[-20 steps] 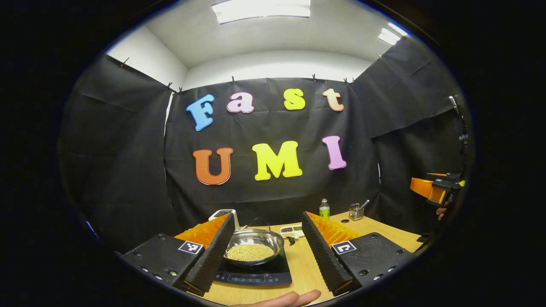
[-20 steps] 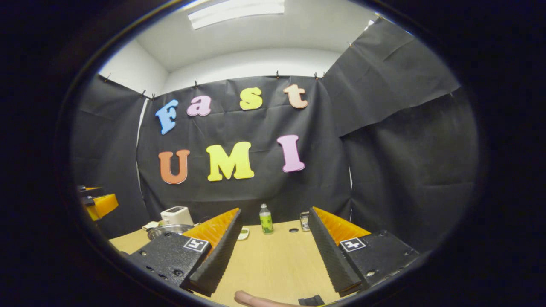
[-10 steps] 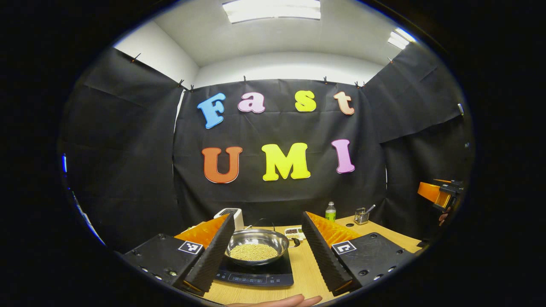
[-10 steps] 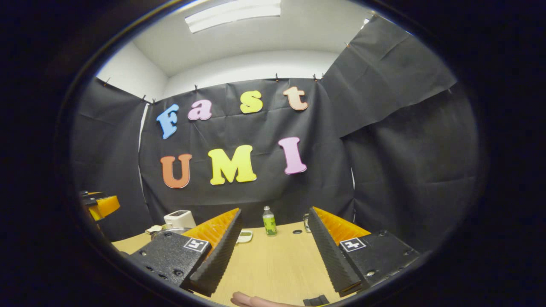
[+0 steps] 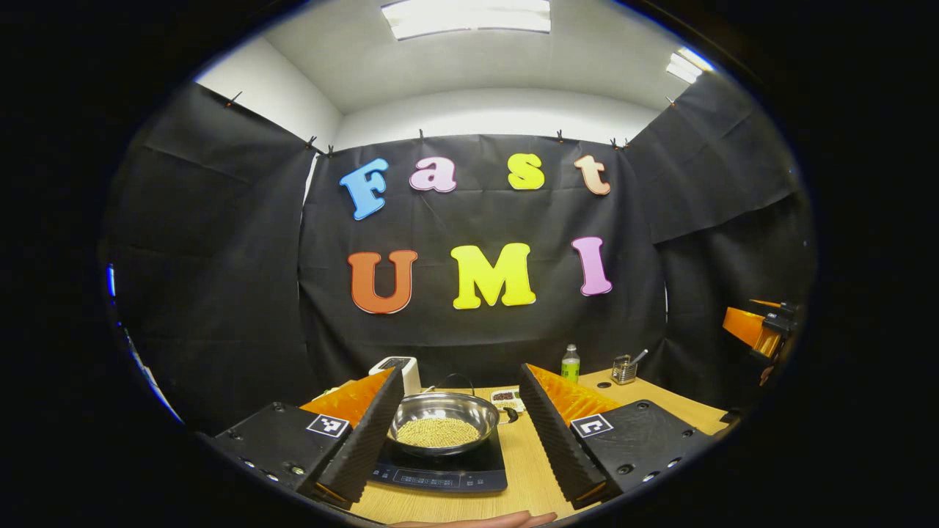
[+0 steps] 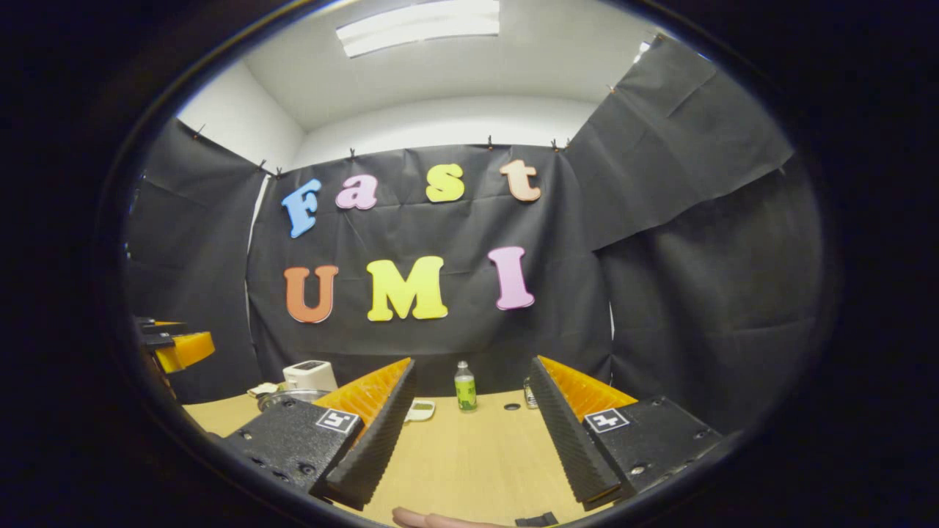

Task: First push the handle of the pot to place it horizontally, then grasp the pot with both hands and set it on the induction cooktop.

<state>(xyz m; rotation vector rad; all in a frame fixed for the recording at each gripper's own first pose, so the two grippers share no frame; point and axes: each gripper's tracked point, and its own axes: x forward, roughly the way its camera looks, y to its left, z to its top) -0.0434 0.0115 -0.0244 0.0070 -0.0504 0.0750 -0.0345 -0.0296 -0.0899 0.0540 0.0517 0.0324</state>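
Black cloth walls close in a pale wooden worktop [image 5: 524, 469]. On it sits the dark induction cooktop [image 5: 444, 473], and the steel pot [image 5: 443, 422], holding pale grains, rests on top of it. Both claws hang above the worktop with fingers spread wide and gripping nothing: the left claw [image 5: 458, 429] frames the pot, the right claw [image 6: 469, 433] faces bare wood. Farther back stands a small green bottle [image 6: 464, 386].
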